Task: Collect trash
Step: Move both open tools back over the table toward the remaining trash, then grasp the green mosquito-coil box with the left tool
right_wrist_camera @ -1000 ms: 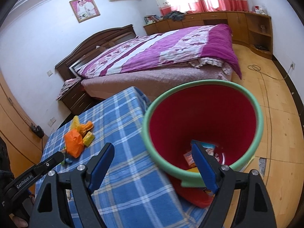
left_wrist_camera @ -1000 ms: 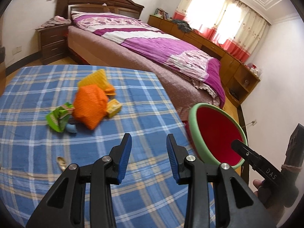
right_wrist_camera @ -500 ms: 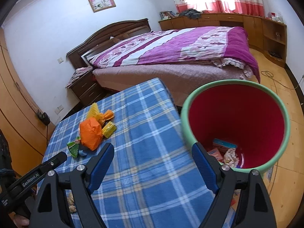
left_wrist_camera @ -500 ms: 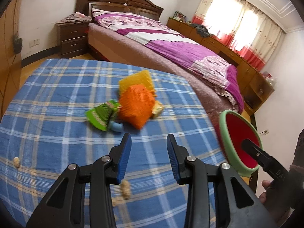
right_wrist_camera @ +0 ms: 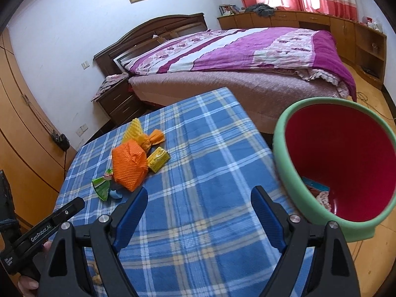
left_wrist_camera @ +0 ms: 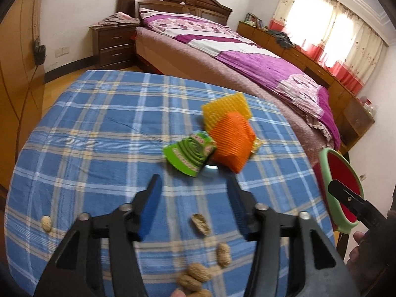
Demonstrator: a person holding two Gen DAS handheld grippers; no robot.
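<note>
A pile of trash lies on the blue plaid table (left_wrist_camera: pixel 99 128): an orange foam net (left_wrist_camera: pixel 231 141), a yellow foam net (left_wrist_camera: pixel 226 109), a green wrapper (left_wrist_camera: pixel 189 154) and a small yellow packet (right_wrist_camera: pixel 158 159). My left gripper (left_wrist_camera: pixel 194 193) is open and empty, hovering just short of the green wrapper. Peanut shells (left_wrist_camera: pixel 200 224) lie under it. My right gripper (right_wrist_camera: pixel 198 205) is open and empty over the table's right side. The red bin with a green rim (right_wrist_camera: pixel 329 163) stands beside the table and holds some trash.
A bed with a purple quilt (right_wrist_camera: pixel 247 49) stands behind the table. A dark nightstand (left_wrist_camera: pixel 112 45) is at the back left. Wooden cabinets (right_wrist_camera: pixel 346 32) run under the window. A lone peanut (left_wrist_camera: pixel 45 222) lies at the table's left.
My left gripper has swung left and forward over the table toward the trash pile and opened wider. The right gripper has turned left, so the bin sits further right in its view.
</note>
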